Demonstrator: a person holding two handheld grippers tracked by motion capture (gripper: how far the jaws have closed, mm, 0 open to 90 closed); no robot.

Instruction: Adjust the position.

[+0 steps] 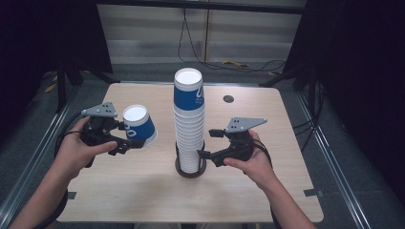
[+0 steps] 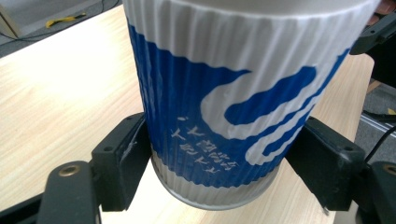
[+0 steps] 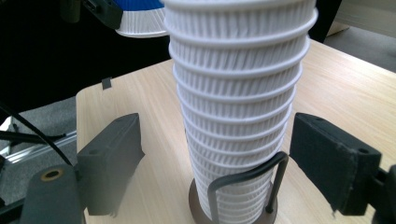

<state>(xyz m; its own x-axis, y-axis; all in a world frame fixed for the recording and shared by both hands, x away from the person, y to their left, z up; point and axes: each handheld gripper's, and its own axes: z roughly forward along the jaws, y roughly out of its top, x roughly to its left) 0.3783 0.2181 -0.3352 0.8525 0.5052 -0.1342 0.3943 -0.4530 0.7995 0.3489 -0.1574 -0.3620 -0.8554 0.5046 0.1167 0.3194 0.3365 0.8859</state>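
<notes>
blue-and-white ribbed paper cup [image 2: 224, 107] sits pinched between the jaws of the left gripper [image 1: 125, 138], held tilted above the left part of the desk [image 1: 143, 191], clear of the surface. stack of nested cups [image 1: 189, 129] stands upright in a wire-and-disc holder [image 3: 243, 186] at desk centre. right gripper [image 1: 208, 143] waits at the base of the stack, jaws spread to either side, not touching it.

risks, as judged — the held cup is thin-walled; excess squeeze could crush it, too little could let it slip. if the right jaws close off-centre on the stack, the tall column may lean or topple, the holder gripping only its lowest part.
</notes>
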